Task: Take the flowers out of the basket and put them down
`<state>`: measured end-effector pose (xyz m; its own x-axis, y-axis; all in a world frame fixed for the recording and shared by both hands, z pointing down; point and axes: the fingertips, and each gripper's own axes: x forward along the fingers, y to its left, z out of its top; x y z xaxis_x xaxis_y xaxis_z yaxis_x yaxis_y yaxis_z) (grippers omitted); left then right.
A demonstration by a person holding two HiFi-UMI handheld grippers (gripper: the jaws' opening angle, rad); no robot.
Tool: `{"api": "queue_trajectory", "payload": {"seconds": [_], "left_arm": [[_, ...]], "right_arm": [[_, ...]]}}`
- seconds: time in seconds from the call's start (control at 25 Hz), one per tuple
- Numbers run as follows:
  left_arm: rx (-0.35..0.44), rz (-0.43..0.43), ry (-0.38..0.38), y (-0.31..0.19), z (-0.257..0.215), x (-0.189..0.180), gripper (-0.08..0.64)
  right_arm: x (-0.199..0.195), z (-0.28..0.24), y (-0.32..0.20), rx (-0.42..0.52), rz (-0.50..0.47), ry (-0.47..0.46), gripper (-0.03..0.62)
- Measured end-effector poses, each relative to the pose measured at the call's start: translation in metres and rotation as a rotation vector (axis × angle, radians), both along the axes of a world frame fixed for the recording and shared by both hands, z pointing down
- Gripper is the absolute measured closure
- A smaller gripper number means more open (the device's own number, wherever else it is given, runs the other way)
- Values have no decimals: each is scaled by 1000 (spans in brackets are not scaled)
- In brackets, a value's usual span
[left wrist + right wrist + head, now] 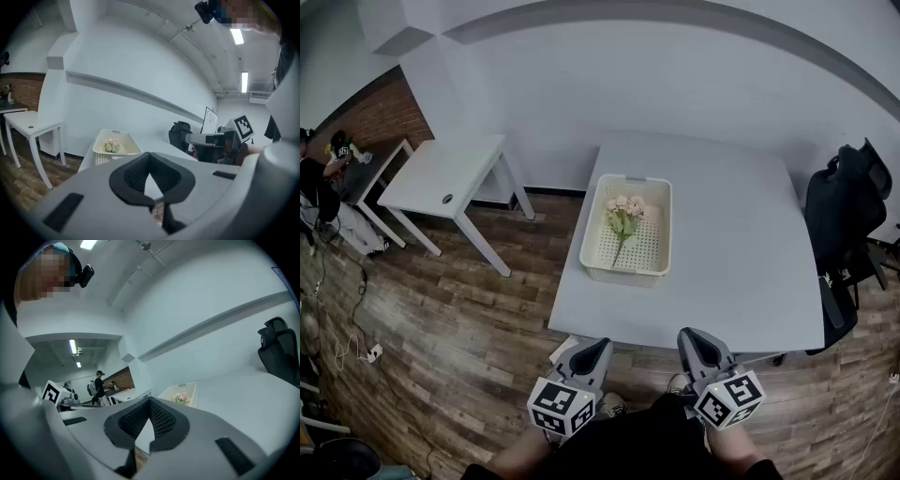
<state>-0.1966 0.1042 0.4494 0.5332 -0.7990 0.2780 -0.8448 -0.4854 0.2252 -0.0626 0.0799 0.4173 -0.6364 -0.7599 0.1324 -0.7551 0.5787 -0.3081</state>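
Head view: white perforated basket (pixel 623 276) stands on the grey table (pixel 741 253), toward its far left part. The flowers (pixel 624 214) lie inside it, with the pale pink heads at the far end and the green stem running back toward the near wall.

Left gripper (pixel 601 343) sits at 7 o'clock from the basket, and right gripper (pixel 687 334) at 5 o'clock. Both are at the table's near edge, well apart from the basket.

Left gripper view: jaws closed tip to tip with nothing between them. The basket and flowers show at 11 o'clock from the tips.

Right gripper view: jaws likewise closed and empty. The flowers show at 1 o'clock from the tips.

Black chair (pixel 846 211) is at 3 o'clock from the table, and a small white table (pixel 441 173) is at 9 o'clock.
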Motion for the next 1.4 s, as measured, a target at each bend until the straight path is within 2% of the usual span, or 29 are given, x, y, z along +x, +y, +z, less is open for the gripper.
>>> {"api": "queue_trajectory", "payload": {"seconds": [0.32, 0.76, 1.04, 1.4], "left_arm": [[-10, 13, 1, 1, 1, 5, 554], [-11, -4, 12, -6, 0, 19, 554], [-16, -29, 16, -19, -5, 42, 554], [-35, -116, 1, -44, -6, 86, 554]], "right_arm": [[4, -1, 0, 0, -4, -33, 571], [20, -7, -13, 21, -36, 27, 571], [33, -24, -34, 83, -110, 31, 572], [67, -22, -63, 53, -206, 3, 572]]}}
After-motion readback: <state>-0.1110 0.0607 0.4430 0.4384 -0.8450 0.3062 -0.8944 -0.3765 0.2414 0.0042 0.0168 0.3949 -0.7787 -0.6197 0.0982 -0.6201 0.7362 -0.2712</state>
